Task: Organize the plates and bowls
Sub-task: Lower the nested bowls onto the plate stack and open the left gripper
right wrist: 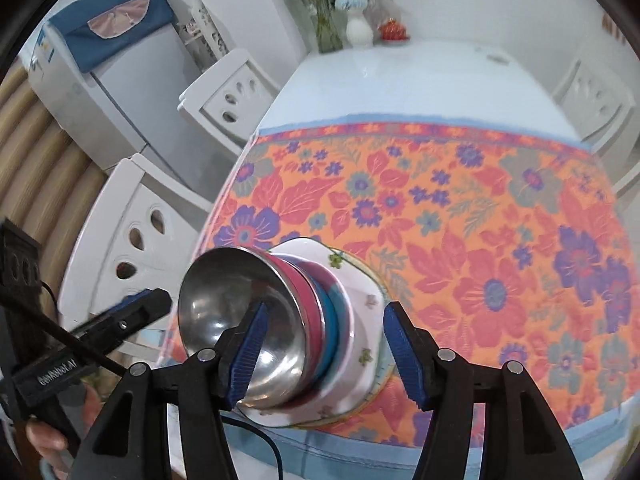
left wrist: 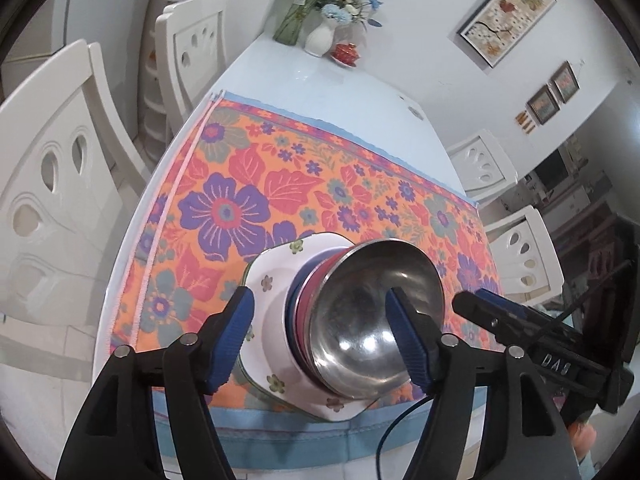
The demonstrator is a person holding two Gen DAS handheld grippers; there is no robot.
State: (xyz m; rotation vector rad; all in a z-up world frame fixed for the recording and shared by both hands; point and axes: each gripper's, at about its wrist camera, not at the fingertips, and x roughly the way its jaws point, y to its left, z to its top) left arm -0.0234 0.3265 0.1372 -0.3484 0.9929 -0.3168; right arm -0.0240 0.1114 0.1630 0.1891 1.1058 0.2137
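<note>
Steel bowl (left wrist: 372, 320) upright atop stacked bowls, plate (left wrist: 272, 284); left gripper (left wrist: 320, 340), right gripper (right wrist: 324, 352) apart, empty.

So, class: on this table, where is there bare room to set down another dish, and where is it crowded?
Free: the floral cloth right of and beyond the stack, and the bare white tabletop between the cloth's far edge and the vases. Crowded: the near edge, where the steel bowl tops nested bowls on the flowered plate, with the left gripper and right gripper open around it.
</note>
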